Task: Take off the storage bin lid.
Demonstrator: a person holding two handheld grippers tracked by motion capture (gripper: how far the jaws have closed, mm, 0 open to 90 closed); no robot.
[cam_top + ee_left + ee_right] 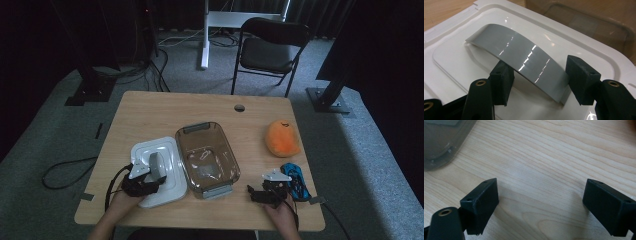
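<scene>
A white lid (169, 184) with a curved grey handle (156, 166) lies on the table's front left, beside a clear plastic container (207, 157). My left gripper (142, 180) reaches onto the lid from the near side. In the left gripper view the handle (524, 60) runs between the two pads (501, 85), and the left gripper (540, 83) is shut on its edges. My right gripper (265, 192) rests at the front right; in its own view the right gripper (541, 202) stands wide open over bare wood, the container's corner (439, 142) at upper left.
An orange plush toy (282, 137) sits at the right of the table (165, 110). A blue object (295, 180) lies just right of my right gripper. A black chair (270, 50) stands behind the table. Cables trail off the front edge.
</scene>
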